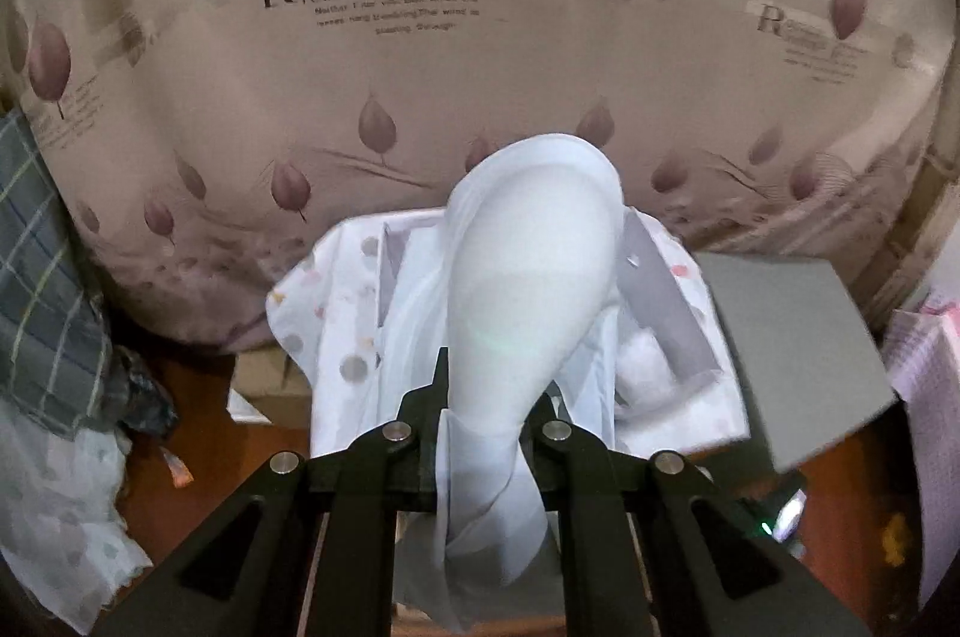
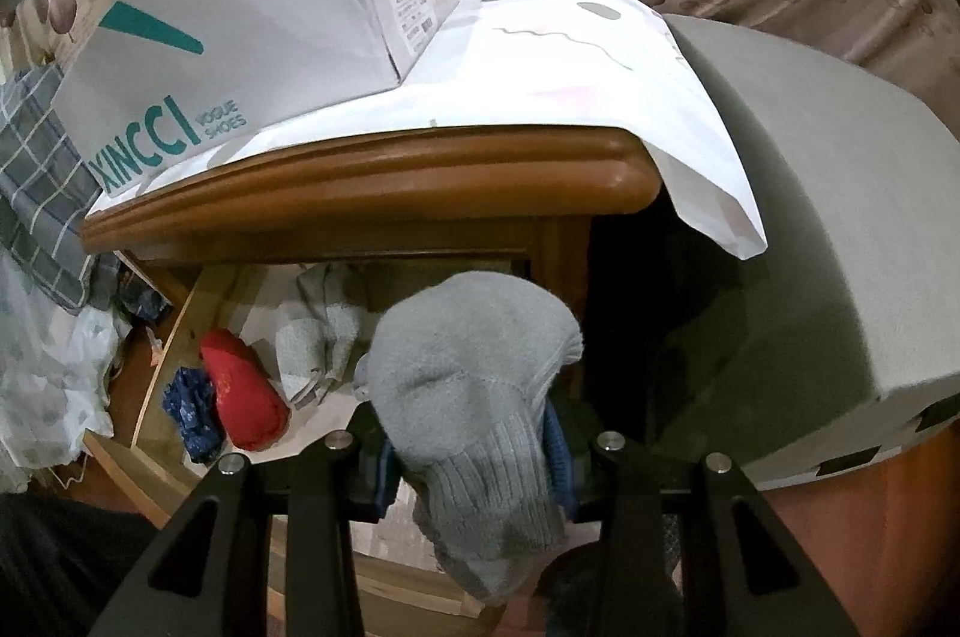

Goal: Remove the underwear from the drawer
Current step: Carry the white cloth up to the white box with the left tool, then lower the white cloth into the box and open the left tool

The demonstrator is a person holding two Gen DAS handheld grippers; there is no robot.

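White, smooth fabric fills the middle of the left wrist view: one pale undergarment [image 1: 534, 277] hangs pinched in the left gripper [image 1: 489, 397], whose jaws are closed on its gathered lower end, lifted above the shoe box [image 1: 666, 289] on the patterned cloth [image 1: 324, 301]. In the right wrist view one grey knitted piece [image 2: 480, 397], ribbed at the cuff and looking more like a sock than underwear, is clamped between the jaws of the right gripper [image 2: 474, 463], low centre of the frame, in front of the open drawer [image 2: 174, 337].

So two items appear to be out already, one per gripper. Left in the drawer, at lower left of the frame, I count three bundles: one grey-white towelling piece [image 2: 318, 337], one red roll [image 2: 243, 391] and one blue patterned one [image 2: 189, 409]. Whether any of those counts as underwear I cannot tell. One XINCCI box stands on the wooden cabinet top [image 2: 420, 181], upper left
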